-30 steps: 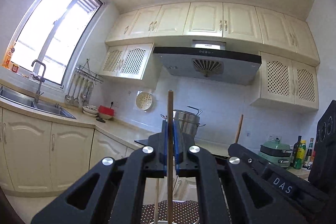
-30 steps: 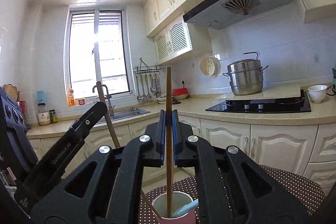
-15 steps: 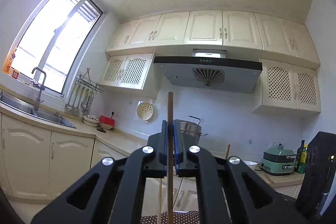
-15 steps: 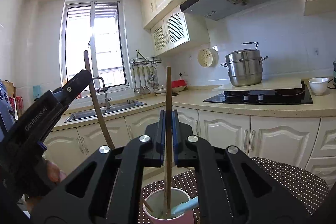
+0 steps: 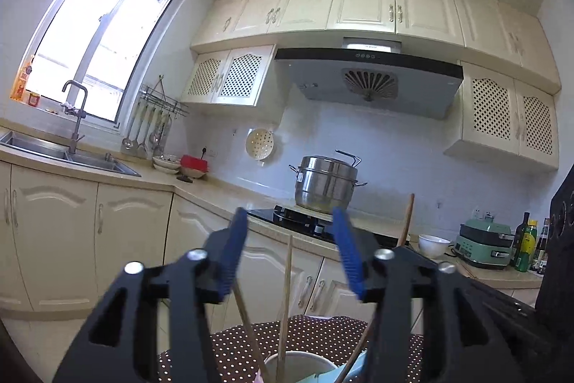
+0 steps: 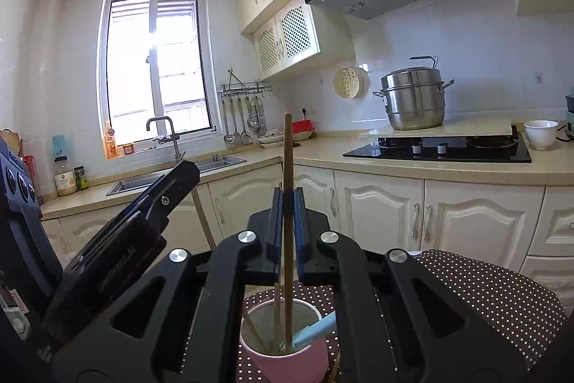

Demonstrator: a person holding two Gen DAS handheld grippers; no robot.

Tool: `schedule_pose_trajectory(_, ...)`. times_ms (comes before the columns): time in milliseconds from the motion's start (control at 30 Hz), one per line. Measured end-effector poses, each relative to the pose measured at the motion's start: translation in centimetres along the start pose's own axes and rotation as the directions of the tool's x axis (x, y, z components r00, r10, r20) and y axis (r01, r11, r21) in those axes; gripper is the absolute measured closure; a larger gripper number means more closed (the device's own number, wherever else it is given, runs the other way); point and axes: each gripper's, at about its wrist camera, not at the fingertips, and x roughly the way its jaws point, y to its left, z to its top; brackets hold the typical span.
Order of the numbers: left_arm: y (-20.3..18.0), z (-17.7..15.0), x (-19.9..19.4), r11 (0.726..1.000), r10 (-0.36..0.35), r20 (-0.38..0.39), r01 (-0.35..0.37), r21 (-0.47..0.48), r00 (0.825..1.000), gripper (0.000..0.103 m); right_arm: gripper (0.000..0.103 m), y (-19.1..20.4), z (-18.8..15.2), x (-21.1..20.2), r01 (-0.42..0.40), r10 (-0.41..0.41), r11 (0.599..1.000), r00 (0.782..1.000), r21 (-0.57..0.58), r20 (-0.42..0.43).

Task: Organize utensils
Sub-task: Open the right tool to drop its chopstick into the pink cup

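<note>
A pink cup [image 6: 287,343] with a white inside stands on a brown dotted cloth [image 6: 484,289]; its rim [image 5: 297,359] shows at the bottom of the left wrist view. My right gripper [image 6: 286,200] is shut on a wooden chopstick [image 6: 287,167] that stands upright with its lower end in the cup. My left gripper [image 5: 290,236] is open and empty above the cup; a loose chopstick [image 5: 286,304] stands in the cup between its fingers. More wooden sticks and a light blue utensil [image 6: 315,329] lean in the cup.
The left gripper's body [image 6: 118,250] sits close on the left in the right wrist view. Behind are a counter with a sink [image 6: 172,174], a black hob [image 6: 437,146], a steel pot [image 6: 412,99] and a white bowl [image 6: 541,133].
My left gripper has opened and let go of its chopstick, which now stands in the cup. My right gripper stays shut on its chopstick, lowered into the cup.
</note>
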Motion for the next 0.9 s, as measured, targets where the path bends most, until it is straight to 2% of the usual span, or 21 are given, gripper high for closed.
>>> schedule_pose_trajectory(200, 0.6, -0.8, -1.2, 1.0, 0.025, -0.046, -0.024, 0.012, 0.999, 0.037, 0.096, 0.2, -0.6, -0.3, 0.007, -0.007, 1.0, 1.0, -0.002, -0.016)
schedule_pose_trajectory(333, 0.9, -1.0, -1.7, 0.998, 0.066, -0.074, -0.064, 0.027, 0.995, 0.029, 0.096, 0.4, -0.9, -0.4, 0.014, -0.015, 1.0, 1.0, -0.008, -0.027)
schedule_pose_trajectory(567, 1.3, -1.3, -2.6, 0.992, 0.125, -0.13, -0.121, 0.043, 0.984, 0.023, 0.094, 0.6, -1.7, -1.0, 0.014, -0.014, 1.0, 0.998, -0.007, -0.059)
schedule_pose_trajectory(700, 1.7, -1.5, -3.6, 0.994, 0.109, -0.145, -0.107, 0.018, 0.983, 0.021, 0.063, 0.4, -2.0, -2.3, 0.037, -0.038, 0.999, 0.997, -0.012, -0.062)
schedule_pose_trajectory(733, 1.9, -1.6, -3.9, 0.995, 0.095, -0.156, -0.095, 0.008, 0.983, 0.021, 0.06, 0.2, -2.1, -2.9, 0.044, -0.044, 0.999, 0.997, -0.009, -0.062)
schedule_pose_trajectory(900, 1.6, -2.9, -5.2, 0.998, 0.063, -0.22, -0.064, 0.002, 0.974, 0.021, 0.059, -1.1, -3.0, -6.1, 0.109, -0.107, 0.994, 0.991, 0.022, -0.077)
